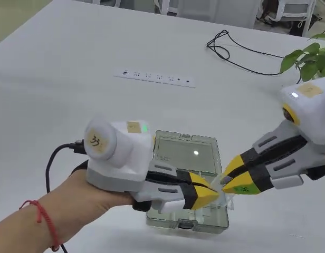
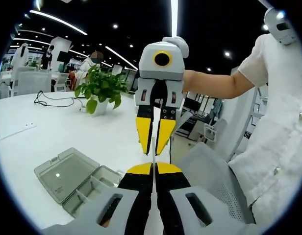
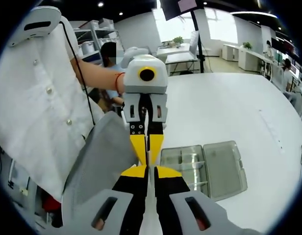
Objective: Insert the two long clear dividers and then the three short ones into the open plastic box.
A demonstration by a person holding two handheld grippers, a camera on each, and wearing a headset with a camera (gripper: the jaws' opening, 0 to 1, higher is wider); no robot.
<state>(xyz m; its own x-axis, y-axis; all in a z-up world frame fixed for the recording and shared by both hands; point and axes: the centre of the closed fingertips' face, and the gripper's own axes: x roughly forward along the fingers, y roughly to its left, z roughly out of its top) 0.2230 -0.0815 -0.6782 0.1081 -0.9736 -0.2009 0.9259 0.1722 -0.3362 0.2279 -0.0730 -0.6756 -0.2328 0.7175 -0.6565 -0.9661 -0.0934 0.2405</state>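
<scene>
The open clear plastic box [image 1: 204, 220] lies on the white table with its lid [image 1: 186, 153] folded back. It also appears as the box [image 2: 94, 182] and the box [image 3: 184, 164], with some dividers standing in its tray. Above its right front corner my left gripper [image 1: 211, 194] and right gripper [image 1: 224, 181] meet tip to tip. A thin clear divider [image 1: 228, 196] hangs between them, seen edge-on as the divider [image 2: 153, 164]. The left gripper [image 2: 154, 169] is shut on it. The right gripper [image 3: 151, 171] looks closed on it from the opposite side.
A white power strip [image 1: 154, 77] lies mid-table, with a black cable [image 1: 231, 52] and a green plant [image 1: 309, 57] at the far right. A black cord [image 1: 53, 158] trails from the left gripper. The person's white shirt [image 3: 38, 107] stands close behind.
</scene>
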